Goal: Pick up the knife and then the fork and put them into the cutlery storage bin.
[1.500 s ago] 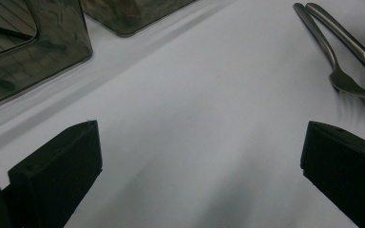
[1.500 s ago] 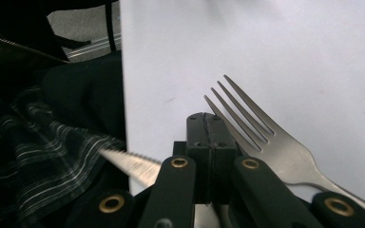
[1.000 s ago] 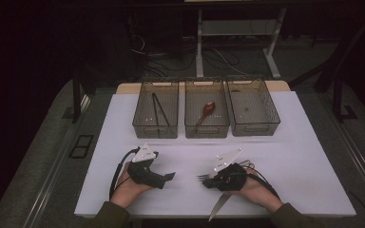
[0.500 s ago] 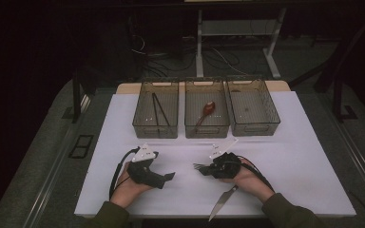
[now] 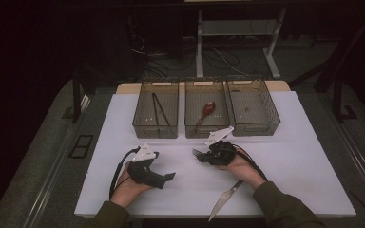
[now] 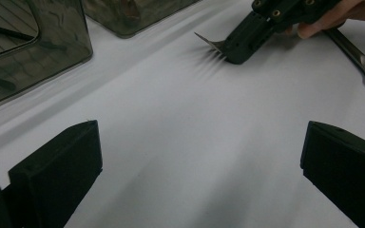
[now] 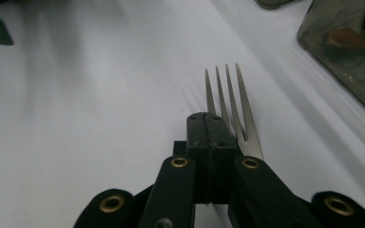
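Note:
My right gripper point(image 5: 202, 154) is shut on a metal fork point(image 5: 196, 152), and the tines stick out to the left just above the white sheet. In the right gripper view the fork point(image 7: 228, 95) pokes out past the closed jaws of the right gripper point(image 7: 211, 130). The left gripper view shows the same fork point(image 6: 210, 42) and the right gripper point(image 6: 247, 35) at its top. My left gripper point(image 5: 168, 176) rests at the front left, jaws wide apart with bare sheet between them, as the left gripper point(image 6: 199, 156) shows in its own view. A table knife point(image 5: 225, 199) lies by the right forearm.
Three smoked plastic bins stand in a row at the back. The left bin point(image 5: 156, 130) holds dark chopsticks point(image 5: 158, 111), the middle bin point(image 5: 206, 132) holds a red spoon point(image 5: 208, 109), and the right bin point(image 5: 255, 128) shows nothing inside. The knife point(image 6: 361, 61) reaches into the left gripper view.
My right hand has carried the fork away from the front edge toward the bins and slightly left. The knife stays where it lay. The left hand has not moved.

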Demonstrator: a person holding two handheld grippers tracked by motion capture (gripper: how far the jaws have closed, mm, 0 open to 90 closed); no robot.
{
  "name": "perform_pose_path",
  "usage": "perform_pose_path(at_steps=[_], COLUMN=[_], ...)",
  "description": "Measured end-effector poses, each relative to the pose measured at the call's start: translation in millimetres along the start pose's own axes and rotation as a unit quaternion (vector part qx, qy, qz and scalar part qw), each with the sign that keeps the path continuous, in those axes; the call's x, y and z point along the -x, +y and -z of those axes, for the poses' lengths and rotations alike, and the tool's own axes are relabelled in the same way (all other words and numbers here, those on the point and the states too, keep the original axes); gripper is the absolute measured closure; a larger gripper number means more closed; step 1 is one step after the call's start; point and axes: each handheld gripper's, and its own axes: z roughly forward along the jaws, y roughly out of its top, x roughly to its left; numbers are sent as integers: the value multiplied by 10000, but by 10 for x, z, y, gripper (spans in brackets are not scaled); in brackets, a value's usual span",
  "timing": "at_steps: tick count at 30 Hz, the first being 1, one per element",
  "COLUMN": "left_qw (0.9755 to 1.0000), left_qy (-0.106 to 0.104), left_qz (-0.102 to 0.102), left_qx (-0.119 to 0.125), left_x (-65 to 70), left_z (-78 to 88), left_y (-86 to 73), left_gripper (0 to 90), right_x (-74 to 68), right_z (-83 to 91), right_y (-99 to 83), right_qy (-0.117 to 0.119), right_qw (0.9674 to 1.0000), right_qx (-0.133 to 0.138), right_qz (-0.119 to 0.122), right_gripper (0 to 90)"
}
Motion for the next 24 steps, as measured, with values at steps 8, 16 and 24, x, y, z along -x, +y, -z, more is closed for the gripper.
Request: perform_pose_path(at_steps=[8,16,24], left_qw=[9999,9991,9991], left_qy=[-96,-349,-362], left_qz=[-43,-191,-210], left_qx=[53,121,120], left_x=[12,84,112], left_z=[10,31,47], left_y=[-2,1,-32], left_gripper=[0,0,0], right_x=[18,82,217], right_z=[119,478,733], right_y=[2,-13,-7], right_qy=[4,-13,-170], right_qw=[9998,9993,9996], right_qx=[152,218,-187], right_qz=[-109,-299,-103], right_gripper=[790,531,477])
